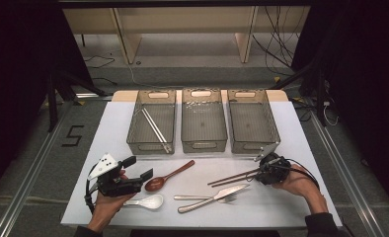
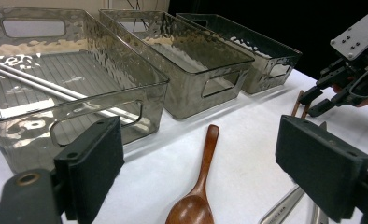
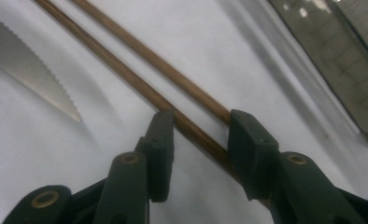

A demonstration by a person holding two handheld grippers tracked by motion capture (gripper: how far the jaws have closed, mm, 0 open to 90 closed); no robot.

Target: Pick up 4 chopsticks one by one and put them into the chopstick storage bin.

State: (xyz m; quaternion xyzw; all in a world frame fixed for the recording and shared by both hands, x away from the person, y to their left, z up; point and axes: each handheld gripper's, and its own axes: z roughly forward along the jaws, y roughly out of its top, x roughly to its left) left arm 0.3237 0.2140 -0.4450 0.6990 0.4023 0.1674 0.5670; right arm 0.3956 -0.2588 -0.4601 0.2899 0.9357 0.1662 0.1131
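Right tongs (image 3: 198,126): sitting low over the white desk (image 1: 108,148), jaws part-way in and straddling the brown chopsticks (image 3: 140,84); one stick is lying between the pads, the other is running against the inner edge of one pad, and whether the pads are already pressing is hard to make out.
Left tongs (image 2: 201,168): spreading wide and pinching nothing, hovering above the bowl of the wooden spoon (image 2: 198,186).
Hidden or cut off: the near ends of the chopsticks are disappearing under the right tongs in the right gripper view; the spoon's bowl is being cut by the bottom edge of the left gripper view; the person's right hand (image 1: 298,180) is covering part of its gripper in the high view.
Bins: three smoky clear bins (image 1: 204,143) are standing side by side at the far side of the desk; the left one is holding a pair of metal chopsticks (image 1: 155,129).
Chopsticks, look: two thin, dark brown wooden sticks with a visible grain, lying close together and nearly parallel.
Chopsticks, place: lying flat on the desk at its right, in front of the right bin, their free ends pointing toward the middle of the desk and reaching out well beyond the pads.
Nearby cutlery: the serrated knife (image 3: 28,70) is lying just beside the chopsticks, apart from them; a fork (image 1: 202,198) is crossing under it, and a white spoon (image 1: 148,201) is lying near the person's left hand (image 1: 106,202).
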